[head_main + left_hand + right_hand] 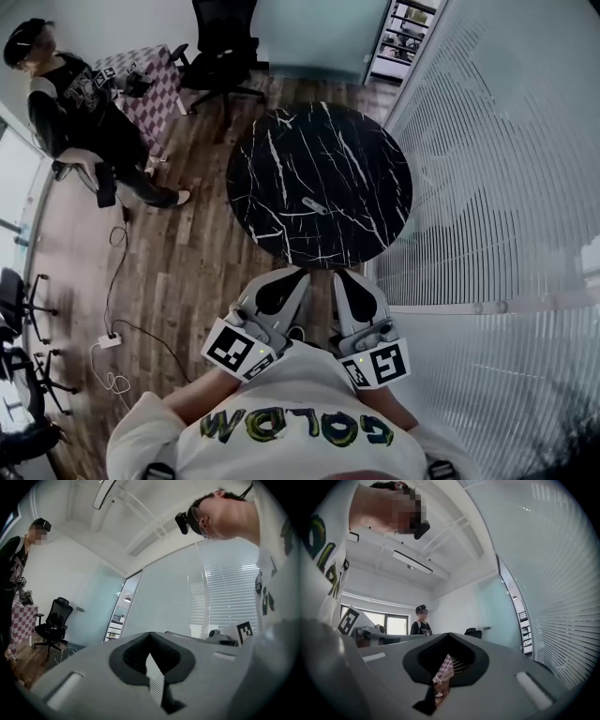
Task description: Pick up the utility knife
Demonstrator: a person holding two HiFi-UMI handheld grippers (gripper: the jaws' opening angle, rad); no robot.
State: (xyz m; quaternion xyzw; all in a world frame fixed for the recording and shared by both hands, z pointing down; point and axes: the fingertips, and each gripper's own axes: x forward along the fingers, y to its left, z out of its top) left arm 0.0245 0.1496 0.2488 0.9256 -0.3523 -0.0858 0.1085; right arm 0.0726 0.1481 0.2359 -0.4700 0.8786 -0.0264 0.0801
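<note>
The utility knife, a small grey bar, lies flat near the middle of the round black marble table. Both grippers are held close to my body, short of the table's near edge and well apart from the knife. My left gripper has its jaws together with nothing between them. Beside it, my right gripper is likewise shut and empty. In the left gripper view the left gripper points level at a glass wall; in the right gripper view the right gripper points across the room. The knife shows in neither gripper view.
A person sits at the far left beside a checkered table. A black office chair stands beyond the marble table. A glass wall with blinds runs along the right. Cables and a power strip lie on the wood floor.
</note>
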